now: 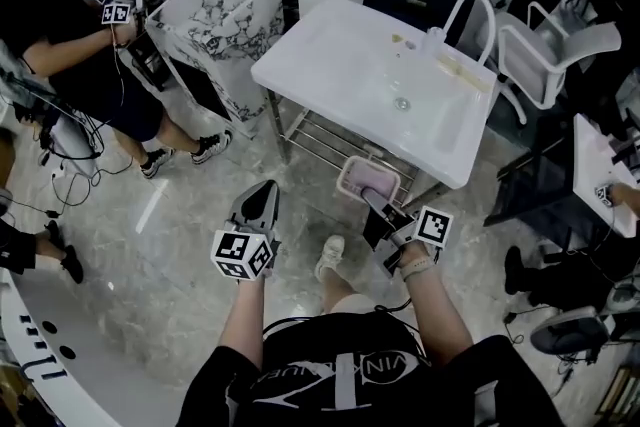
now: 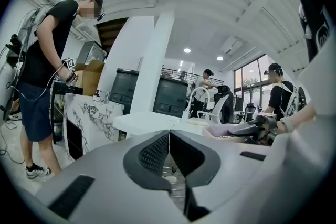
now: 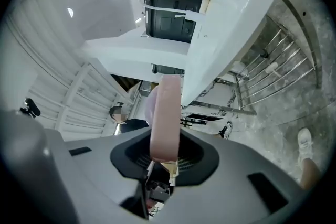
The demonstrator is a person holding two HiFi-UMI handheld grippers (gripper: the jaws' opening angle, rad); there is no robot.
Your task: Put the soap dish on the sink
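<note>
A pink soap dish [image 1: 364,178] hangs in front of the white sink [image 1: 330,45], just off its near edge and over the floor. My right gripper [image 1: 368,199] is shut on the dish's near rim. In the right gripper view the soap dish [image 3: 165,113] stands edge-on between the jaws, with the sink [image 3: 231,13] ahead. My left gripper [image 1: 266,189] is to the left of the dish, over the floor, shut with nothing in it. In the left gripper view the left gripper [image 2: 169,136] has its jaws pressed together, and the soap dish [image 2: 224,131] shows at the right.
A metal rack [image 1: 330,143] sits under the sink. A marble-patterned basin [image 1: 215,15] stands at the back left, with a person [image 1: 60,35] beside it. White chairs [image 1: 555,55] are behind the sink at the right. A white tub [image 1: 40,345] curves along the bottom left.
</note>
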